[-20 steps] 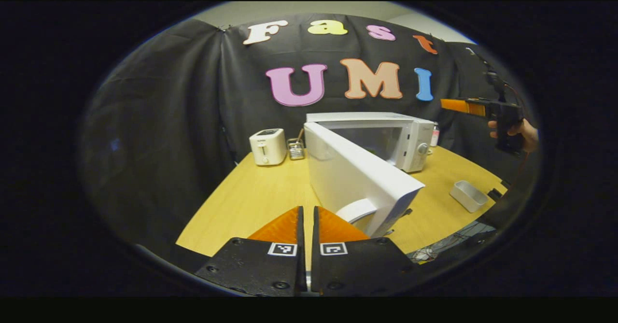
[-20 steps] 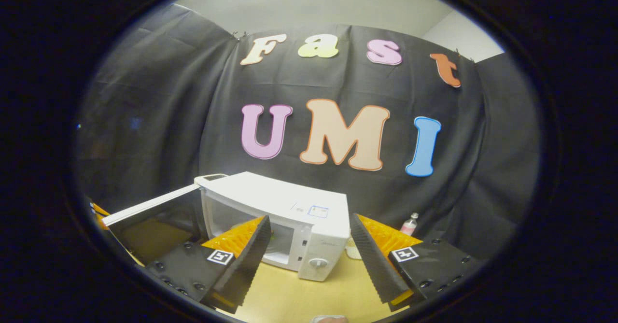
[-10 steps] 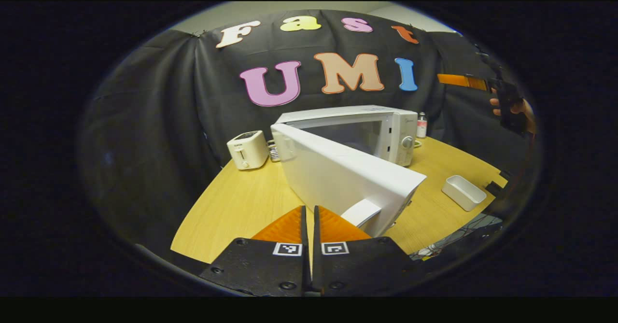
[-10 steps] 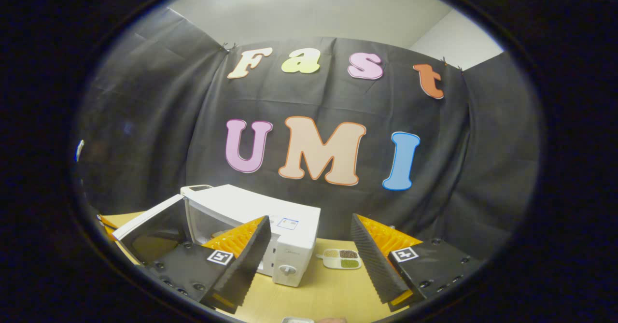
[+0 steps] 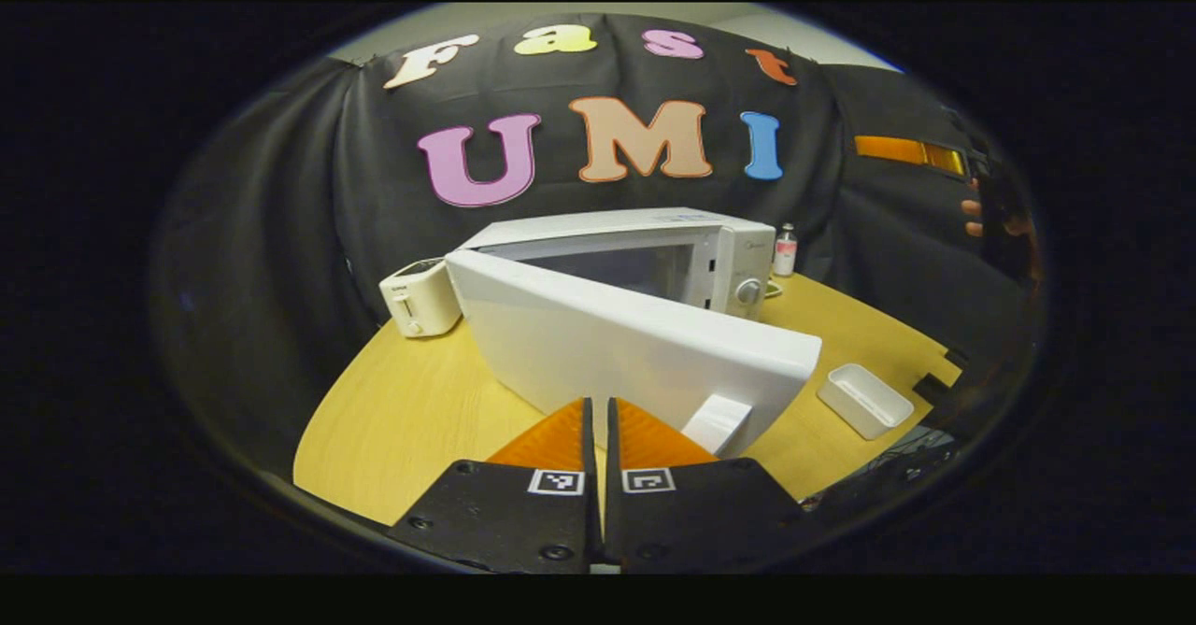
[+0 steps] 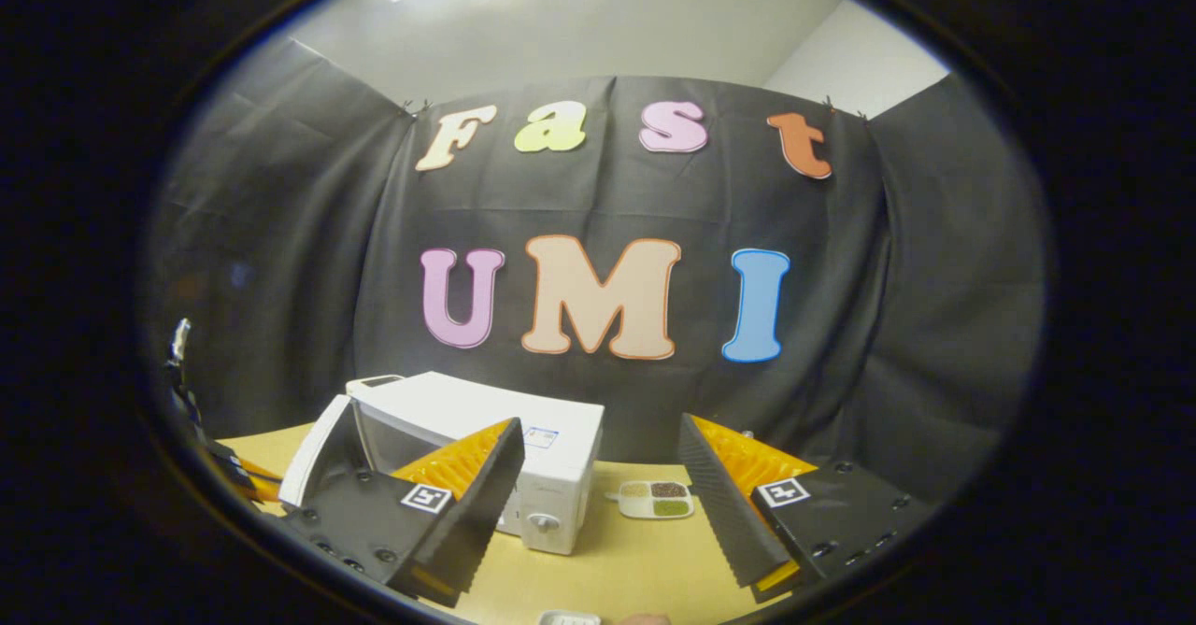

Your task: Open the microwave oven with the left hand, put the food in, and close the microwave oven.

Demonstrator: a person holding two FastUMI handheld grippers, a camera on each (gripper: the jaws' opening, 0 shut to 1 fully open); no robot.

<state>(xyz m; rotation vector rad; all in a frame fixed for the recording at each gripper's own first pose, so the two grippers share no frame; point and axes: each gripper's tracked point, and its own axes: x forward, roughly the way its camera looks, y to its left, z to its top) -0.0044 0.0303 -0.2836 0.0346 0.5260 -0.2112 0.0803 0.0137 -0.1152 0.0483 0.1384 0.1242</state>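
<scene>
The left gripper (image 5: 598, 419), jaws clenched on nothing, sits low just before the microwave door (image 5: 635, 349) (part open); the right gripper (image 6: 598, 475) hovers high, jaws released.

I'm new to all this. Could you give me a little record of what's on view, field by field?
Microwave: on the table, door partly open
Left gripper: shut, empty, just behind the door's outer face
Right gripper: open, empty, held up in the air
Toaster: left of the microwave
White tray: empty, near the table's edge
Divided dish: beside the microwave
Bottle: behind the microwave
</scene>
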